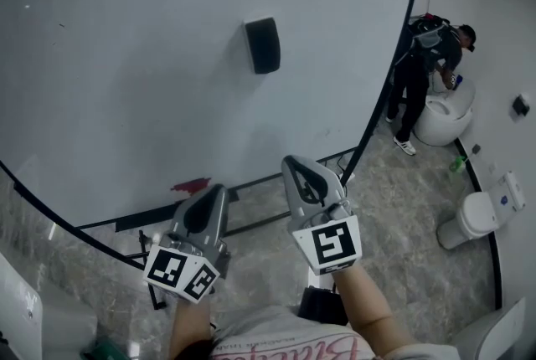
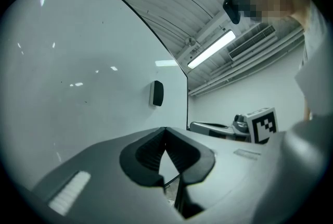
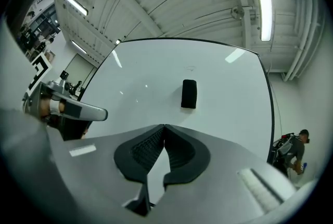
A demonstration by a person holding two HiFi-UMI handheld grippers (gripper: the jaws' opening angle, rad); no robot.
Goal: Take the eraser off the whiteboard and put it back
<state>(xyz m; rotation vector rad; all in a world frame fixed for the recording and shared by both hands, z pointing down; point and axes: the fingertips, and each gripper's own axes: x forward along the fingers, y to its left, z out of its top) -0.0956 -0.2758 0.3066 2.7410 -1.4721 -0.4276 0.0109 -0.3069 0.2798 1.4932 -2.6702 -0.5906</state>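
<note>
Red smudge [image 1: 191, 185] by whiteboard [image 1: 126, 57] lower edge: head view only. Left gripper [image 1: 219, 189] and right gripper [image 1: 290, 160] side by side, facing eraser [image 1: 262, 45]; fingers [image 3: 182, 154] pressed together, empty.

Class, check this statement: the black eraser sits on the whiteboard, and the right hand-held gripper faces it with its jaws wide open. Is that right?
One detail is wrong. The right hand-held gripper has its jaws shut together, with nothing between them, as the right gripper view shows. The black eraser does sit on the whiteboard, and the gripper faces it.
</note>
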